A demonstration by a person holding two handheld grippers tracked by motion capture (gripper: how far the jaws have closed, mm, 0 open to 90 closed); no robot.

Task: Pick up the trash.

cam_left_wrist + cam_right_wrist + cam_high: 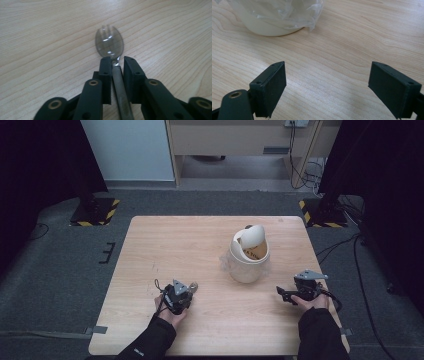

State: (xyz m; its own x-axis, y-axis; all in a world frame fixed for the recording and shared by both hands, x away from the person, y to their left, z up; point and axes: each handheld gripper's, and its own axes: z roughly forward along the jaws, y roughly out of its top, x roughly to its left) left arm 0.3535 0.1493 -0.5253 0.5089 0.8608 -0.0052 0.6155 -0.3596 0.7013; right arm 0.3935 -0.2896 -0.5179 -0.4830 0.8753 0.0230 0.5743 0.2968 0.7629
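A clear plastic spork (pixel 109 45) lies on the wooden table (pixel 170 245), its handle running back between the jaws of my left gripper (pixel 114 61), which is shut on it. From above, the left gripper (pixel 186 290) sits near the table's front left with the spork's bowl (pixel 193 286) poking out to the right. My right gripper (pixel 327 75) stands open over bare wood, nothing between its jaws. In the high view the right gripper (pixel 282 293) rests at the front right, just right of a small cream bin (pixel 248 260) with a tilted swing lid (pixel 251 236).
The bin (pixel 272 17) has a clear plastic liner bunched around its base and stands close in front of the right gripper. The table's front edge lies just behind both hands. Dark floor, cables and stand bases surround the table.
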